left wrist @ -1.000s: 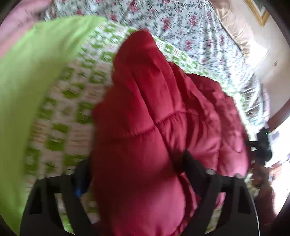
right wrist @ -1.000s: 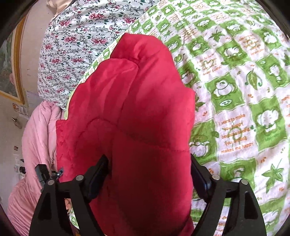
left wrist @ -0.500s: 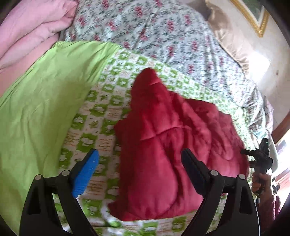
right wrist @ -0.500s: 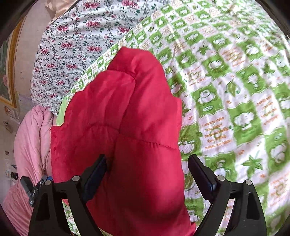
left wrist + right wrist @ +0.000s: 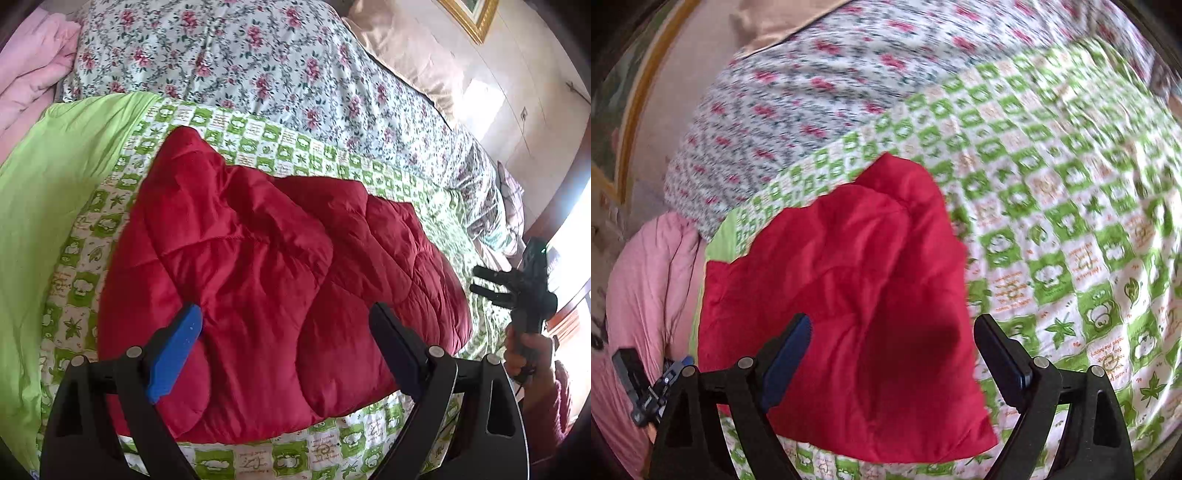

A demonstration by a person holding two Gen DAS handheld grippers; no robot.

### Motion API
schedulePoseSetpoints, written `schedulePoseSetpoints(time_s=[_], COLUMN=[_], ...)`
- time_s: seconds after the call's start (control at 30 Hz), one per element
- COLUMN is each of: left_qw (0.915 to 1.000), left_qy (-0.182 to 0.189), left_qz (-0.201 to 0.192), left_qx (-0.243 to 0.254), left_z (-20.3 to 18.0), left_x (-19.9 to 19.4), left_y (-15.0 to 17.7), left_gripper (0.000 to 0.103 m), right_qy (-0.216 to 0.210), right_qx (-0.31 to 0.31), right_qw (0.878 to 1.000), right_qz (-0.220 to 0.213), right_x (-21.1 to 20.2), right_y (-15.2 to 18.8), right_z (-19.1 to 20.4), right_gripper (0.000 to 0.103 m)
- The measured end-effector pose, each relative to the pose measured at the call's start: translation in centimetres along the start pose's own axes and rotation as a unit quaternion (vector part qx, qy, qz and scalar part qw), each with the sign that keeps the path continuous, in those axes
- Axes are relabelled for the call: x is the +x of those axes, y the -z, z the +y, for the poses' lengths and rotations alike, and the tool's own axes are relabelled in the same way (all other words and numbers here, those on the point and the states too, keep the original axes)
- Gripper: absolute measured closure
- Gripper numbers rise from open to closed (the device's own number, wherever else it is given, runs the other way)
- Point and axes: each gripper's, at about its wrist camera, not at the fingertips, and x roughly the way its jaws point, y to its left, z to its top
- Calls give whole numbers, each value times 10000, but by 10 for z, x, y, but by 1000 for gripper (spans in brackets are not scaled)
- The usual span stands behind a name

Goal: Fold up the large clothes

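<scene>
A red quilted jacket lies folded into a bundle on the green-and-white checked bedspread. It also shows in the right wrist view. My left gripper is open and empty, raised above the jacket's near edge. My right gripper is open and empty, raised above the jacket's near end. The right gripper also shows at the right edge of the left wrist view, held in a hand. The left gripper shows small at the lower left of the right wrist view.
A floral sheet covers the far part of the bed. A lime green cloth lies left of the jacket. Pink bedding is piled at the far left, also in the right wrist view. A beige pillow lies against the wall.
Both grippers let go of the jacket and drew back and up from it. The jacket now lies flat on the bedspread.
</scene>
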Motion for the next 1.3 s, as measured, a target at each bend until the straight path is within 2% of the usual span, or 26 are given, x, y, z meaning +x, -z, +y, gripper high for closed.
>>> schedulePoseSetpoints(time_s=[0.23, 0.43, 0.53, 0.67, 0.93, 1.1, 1.3], left_qw=[9996, 9967, 9937, 9929, 9892, 9884, 9859], left_qy=[-189, -558, -818, -830, -982, -1086, -1287], left_qz=[10, 14, 148, 359, 629, 682, 669], left_qx=[192, 594, 753, 773, 884, 815, 840], left_z=[-10, -25, -30, -32, -28, -24, -25], left_x=[2, 7, 17, 33, 68, 82, 100], left_y=[7, 13, 16, 17, 12, 3, -5], left_gripper=[10, 10, 10, 10, 10, 10, 10], right_qy=[-16, 80, 95, 116, 501, 657, 904], right_qx=[-593, -1219, -1456, -1708, -2123, -1934, -1849], right_qw=[9982, 9924, 9892, 9848, 9752, 9782, 9778], right_qz=[30, 129, 160, 283, 375, 366, 383], right_x=[-2, 8, 15, 36, 76, 99, 113], right_y=[12, 27, 32, 37, 35, 22, 11], right_z=[44, 82, 98, 113, 126, 107, 105], right_gripper=[12, 12, 12, 12, 12, 11, 8])
